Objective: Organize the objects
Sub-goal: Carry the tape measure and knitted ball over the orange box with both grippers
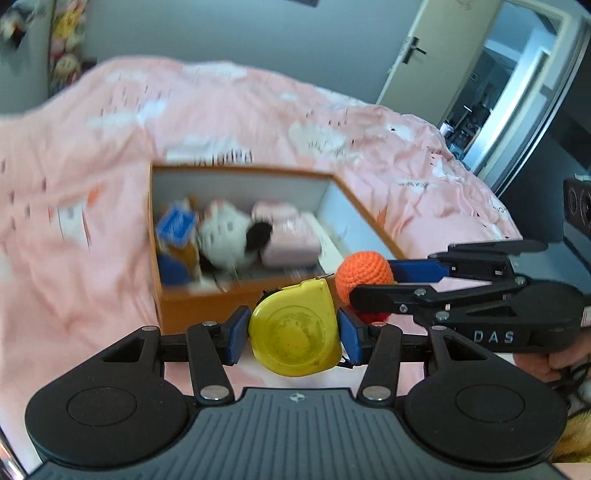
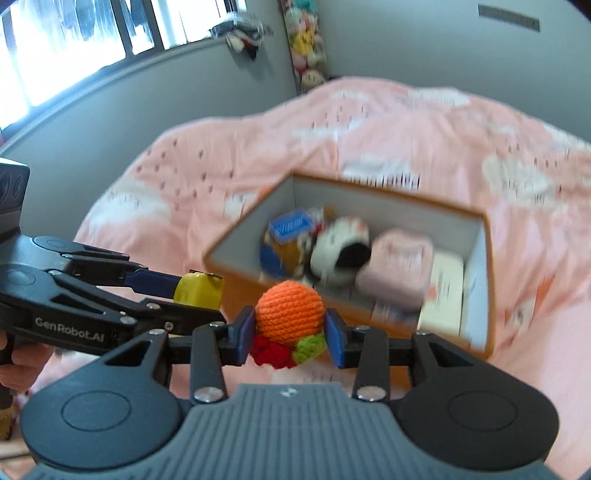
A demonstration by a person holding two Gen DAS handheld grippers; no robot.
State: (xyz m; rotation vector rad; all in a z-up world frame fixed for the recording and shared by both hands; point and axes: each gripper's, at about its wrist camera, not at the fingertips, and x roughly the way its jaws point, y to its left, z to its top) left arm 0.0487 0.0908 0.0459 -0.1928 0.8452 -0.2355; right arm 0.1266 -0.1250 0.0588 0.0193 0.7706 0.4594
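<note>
From the left wrist camera, the left gripper [image 1: 293, 328] is clamped on a yellow tape measure [image 1: 295, 330], its blue pads pressing the case from both sides, flat face toward the lens. Just past it sits an orange box [image 1: 207, 308] on the pink bedspread [image 1: 92, 177]. Its contents are blurred — a blue packet [image 1: 176, 225] at the left, a white and black plush toy [image 1: 229, 240] in the middle, and a pink pouch [image 1: 291, 236] to the right can be made out. The right gripper [image 1: 369, 278] reaches in from the right edge of this view, its fingers closed around an orange crocheted ball [image 1: 364, 277], which hangs just beside the tape measure near the box's front corner. An open door [image 1: 410, 55] stands in the far wall.

The right wrist camera looks along its own fingers: the ball [image 2: 290, 314] is pinched between the blue pads, and here red and green crocheted pieces show under it, largely hidden in the other view. The left gripper [image 2: 199, 297] enters from the left, seen side-on with the tape measure [image 2: 199, 290] at its tip. The box [image 2: 487, 266] lies ahead and slightly right, and this angle shows what may be a white booklet [image 2: 445, 291] along its right wall. A window [image 2: 74, 33] runs along the upper left.
</note>
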